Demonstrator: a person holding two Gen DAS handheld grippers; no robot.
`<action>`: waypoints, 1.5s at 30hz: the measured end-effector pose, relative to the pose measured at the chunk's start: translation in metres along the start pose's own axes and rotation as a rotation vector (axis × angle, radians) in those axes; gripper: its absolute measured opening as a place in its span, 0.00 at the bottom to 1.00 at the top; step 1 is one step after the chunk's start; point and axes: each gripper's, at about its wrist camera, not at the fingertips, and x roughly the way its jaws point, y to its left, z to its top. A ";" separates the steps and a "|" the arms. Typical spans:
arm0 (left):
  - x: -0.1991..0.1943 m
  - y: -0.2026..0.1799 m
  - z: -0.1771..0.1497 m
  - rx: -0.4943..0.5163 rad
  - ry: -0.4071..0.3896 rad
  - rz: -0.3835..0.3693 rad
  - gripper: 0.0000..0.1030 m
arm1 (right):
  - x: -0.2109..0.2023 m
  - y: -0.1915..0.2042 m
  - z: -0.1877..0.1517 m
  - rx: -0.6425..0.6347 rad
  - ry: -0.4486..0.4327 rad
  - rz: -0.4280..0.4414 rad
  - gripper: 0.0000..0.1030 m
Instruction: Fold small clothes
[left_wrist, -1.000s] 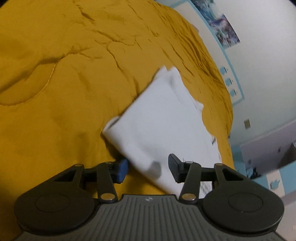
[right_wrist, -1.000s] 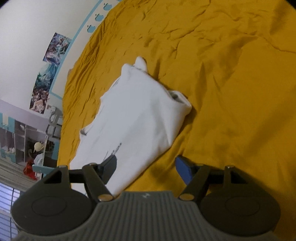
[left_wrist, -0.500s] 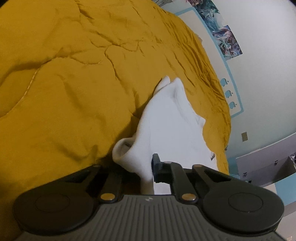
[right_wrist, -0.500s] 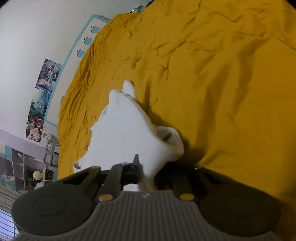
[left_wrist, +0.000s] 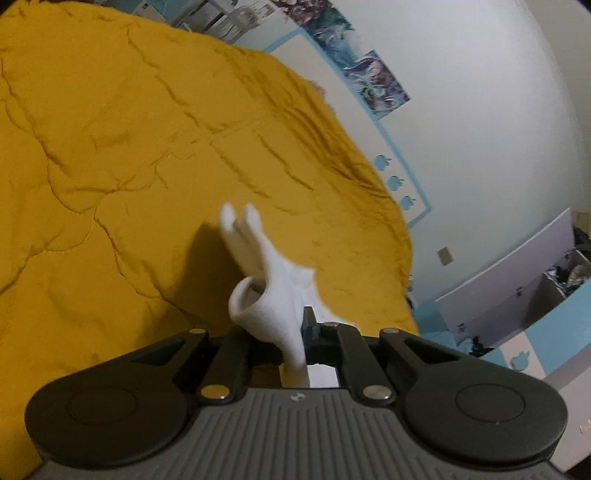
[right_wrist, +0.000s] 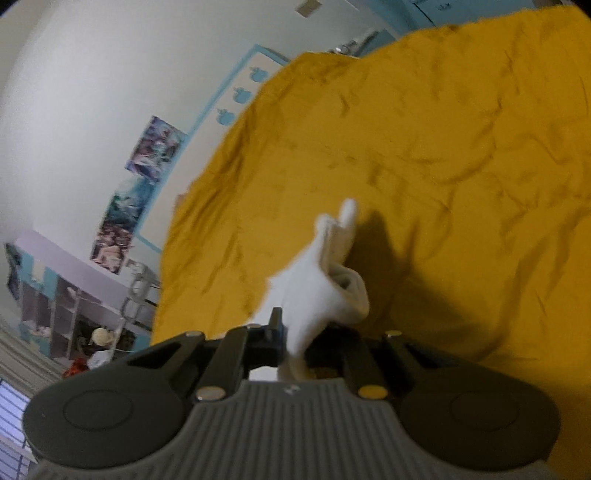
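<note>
Since the previous second: small white cloth garment lifted off mustard-yellow quilted bedspread, near edge raised, far end trailing. Left gripper and right gripper jaws pinching garment corners.

Bedroom: yellow quilted bedspread, wall posters

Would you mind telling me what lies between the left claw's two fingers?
In the left wrist view, the left claw is shut on a fold of the small white cloth garment; nothing else is between them.
</note>
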 end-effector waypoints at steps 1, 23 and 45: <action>-0.010 -0.002 -0.002 0.011 0.000 -0.003 0.07 | -0.013 0.003 -0.001 -0.006 -0.001 0.015 0.05; -0.099 0.049 -0.094 0.180 0.164 0.247 0.27 | -0.141 -0.104 -0.095 0.006 0.080 -0.179 0.20; -0.065 -0.059 -0.118 0.659 0.231 0.426 0.77 | -0.123 0.052 -0.160 -0.867 0.153 -0.308 0.28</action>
